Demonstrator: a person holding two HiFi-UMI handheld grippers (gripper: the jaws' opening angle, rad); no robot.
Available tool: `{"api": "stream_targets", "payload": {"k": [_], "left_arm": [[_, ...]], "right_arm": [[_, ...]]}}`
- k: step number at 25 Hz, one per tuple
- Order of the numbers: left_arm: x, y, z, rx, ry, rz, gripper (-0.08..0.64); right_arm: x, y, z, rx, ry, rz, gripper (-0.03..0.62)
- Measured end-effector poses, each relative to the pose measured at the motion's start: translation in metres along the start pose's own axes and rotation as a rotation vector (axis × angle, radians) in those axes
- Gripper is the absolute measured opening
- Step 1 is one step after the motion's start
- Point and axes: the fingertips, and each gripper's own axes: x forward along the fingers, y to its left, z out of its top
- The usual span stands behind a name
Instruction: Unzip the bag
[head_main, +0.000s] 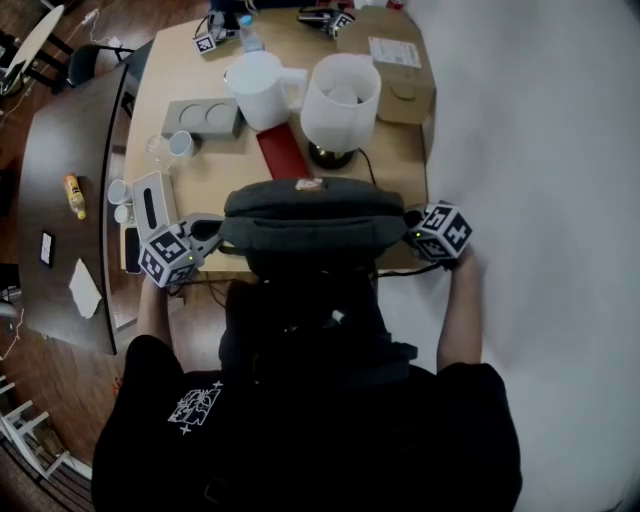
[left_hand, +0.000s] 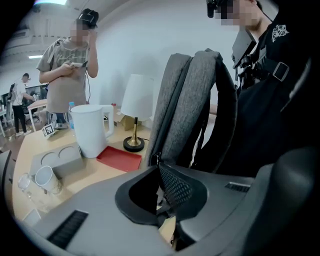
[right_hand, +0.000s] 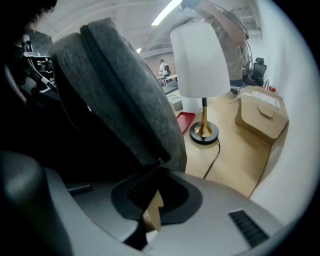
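Grey cloth covers the bag (head_main: 300, 215), which stands upright on the near edge of the wooden table (head_main: 225, 180), its back close against the person's black shirt. The left gripper (left_hand: 157, 169) has its jaws brought together on the bag's left side, low down on the seam; a small fitting on that seam shows just above the tips, too small to tell apart. The right gripper (right_hand: 159, 167) is closed in the same way, its jaws pinching the lower corner of the bag's right side. The bag is thus held between the two grippers, one at each end.

Just beyond the bag lies a red tray (head_main: 283, 152). Farther off stand a lamp (head_main: 340, 100) with a white shade and a white jug (head_main: 258, 88) to its left. A cardboard box (head_main: 395, 60) sits at the far right, and a grey holder (head_main: 203, 118) with two round wells sits to the left, a cup (head_main: 181, 144) just beside it.
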Motion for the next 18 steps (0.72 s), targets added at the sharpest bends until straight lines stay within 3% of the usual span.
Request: {"api": "stream_targets", "payload": {"k": [7, 11, 18], "left_arm": [[0.017, 0.005, -0.022, -0.067, -0.023, 0.010, 0.005], [0.017, 0.004, -0.021, -0.055, -0.013, 0.016, 0.003], [0.010, 0.004, -0.018, -0.014, -0.021, 0.083, 0.005]], "right_arm": [[0.018, -0.004, -0.005, 0.041, -0.012, 0.035, 0.014], [0.016, -0.001, -0.006, 0.049, -0.018, 0.027, 0.014], [0.004, 0.001, -0.007, -0.005, -0.044, -0.065, 0.017]]}}
